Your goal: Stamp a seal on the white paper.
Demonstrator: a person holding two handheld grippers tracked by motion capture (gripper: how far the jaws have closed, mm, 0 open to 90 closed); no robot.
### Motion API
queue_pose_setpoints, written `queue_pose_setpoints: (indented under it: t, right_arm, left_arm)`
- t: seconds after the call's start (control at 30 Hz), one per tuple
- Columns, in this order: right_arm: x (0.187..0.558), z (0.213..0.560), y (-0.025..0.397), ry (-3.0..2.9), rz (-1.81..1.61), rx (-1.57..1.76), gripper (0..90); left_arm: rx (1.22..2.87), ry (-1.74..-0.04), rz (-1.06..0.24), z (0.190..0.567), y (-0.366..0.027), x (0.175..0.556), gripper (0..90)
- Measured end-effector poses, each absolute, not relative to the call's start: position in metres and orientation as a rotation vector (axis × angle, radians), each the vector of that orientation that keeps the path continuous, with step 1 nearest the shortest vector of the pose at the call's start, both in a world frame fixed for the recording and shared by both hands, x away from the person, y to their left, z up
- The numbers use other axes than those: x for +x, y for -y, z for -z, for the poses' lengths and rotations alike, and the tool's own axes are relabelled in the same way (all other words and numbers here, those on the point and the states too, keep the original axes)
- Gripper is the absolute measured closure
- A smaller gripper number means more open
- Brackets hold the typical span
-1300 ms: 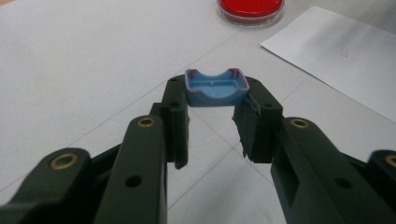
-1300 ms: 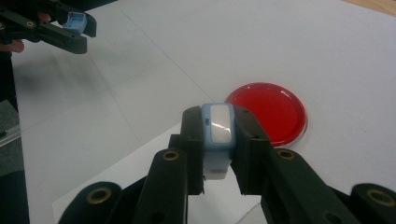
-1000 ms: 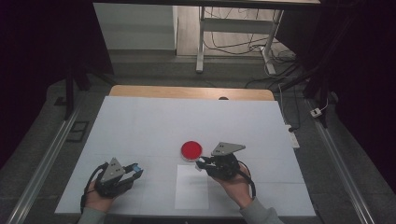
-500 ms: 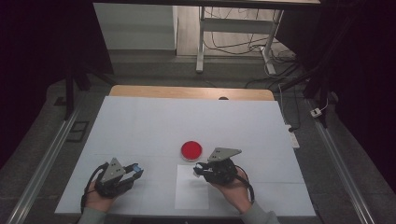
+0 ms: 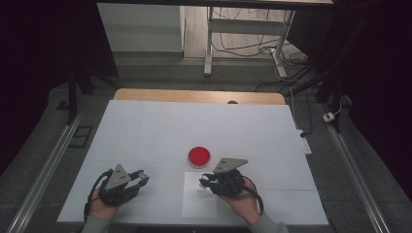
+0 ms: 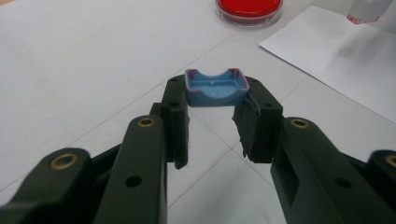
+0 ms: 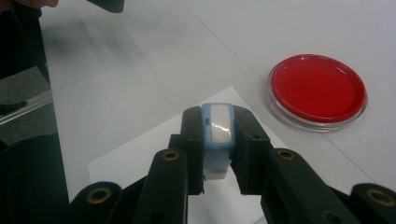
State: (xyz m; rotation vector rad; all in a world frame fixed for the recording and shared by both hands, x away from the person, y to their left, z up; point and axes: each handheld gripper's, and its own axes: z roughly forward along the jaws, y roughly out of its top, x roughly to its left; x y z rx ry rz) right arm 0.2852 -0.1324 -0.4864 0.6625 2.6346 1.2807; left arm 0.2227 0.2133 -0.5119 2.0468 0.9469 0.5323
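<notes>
The right gripper (image 5: 206,181) has drifted over the white paper sheet (image 5: 199,201), fingers clamping a light-blue stamp body (image 7: 217,135); left fingers (image 6: 175,121) grip its blue cap (image 6: 215,87), ready for stamping.

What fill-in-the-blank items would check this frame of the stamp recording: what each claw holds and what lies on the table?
1. The left claw is shut on a blue ____.
2. The right claw grips a stamp over a sheet of white ____.
3. The round dish on the table holds a pad coloured ____.
4. In the high view, the dish lies ____ the paper sheet, farther from the person.

Missing words: cap; paper; red; beyond
</notes>
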Motion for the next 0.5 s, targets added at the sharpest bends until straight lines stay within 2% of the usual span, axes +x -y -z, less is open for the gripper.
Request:
queue_pose_setpoints:
  t: [0.5]
  right_arm:
    - [0.2830, 0.4902, 0.1281, -2.649, -1.255, 0.643, 75.5]
  left_arm:
    - [2.049, -0.945, -0.532, 0.5119, -0.2130, 0.2226, 65.9]
